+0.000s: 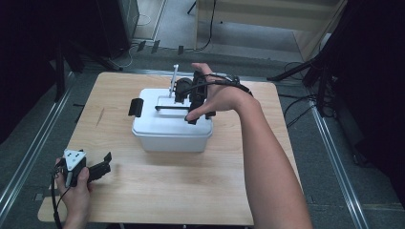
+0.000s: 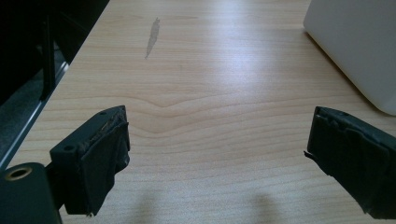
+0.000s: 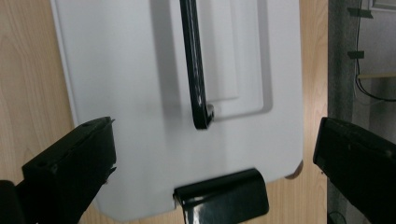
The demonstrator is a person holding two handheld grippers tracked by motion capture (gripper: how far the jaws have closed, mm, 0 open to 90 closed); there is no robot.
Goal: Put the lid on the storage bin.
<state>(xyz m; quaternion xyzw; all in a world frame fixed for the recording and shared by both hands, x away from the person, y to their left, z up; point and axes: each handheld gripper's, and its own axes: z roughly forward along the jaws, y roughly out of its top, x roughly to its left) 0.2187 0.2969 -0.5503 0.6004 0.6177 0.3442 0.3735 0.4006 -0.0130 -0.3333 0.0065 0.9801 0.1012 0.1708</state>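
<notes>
Black hand-held gripper (image 1: 106, 161), grey plate

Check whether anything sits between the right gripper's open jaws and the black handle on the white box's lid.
Nothing visible does. The right gripper hangs open just above the white box's lid, and the black handle lies bare ahead of the jaws. The black latch sits at the lid's near edge, below the handle's end, not across it.

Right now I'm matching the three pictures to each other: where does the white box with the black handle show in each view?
High view: the white box sits mid-table, under the right tongs.
Left gripper view: one plain white corner of it at top right, beyond the open left tongs.
Right gripper view: its lid from above, with the black handle across it.
Shared landmark: the wooden table.
</notes>
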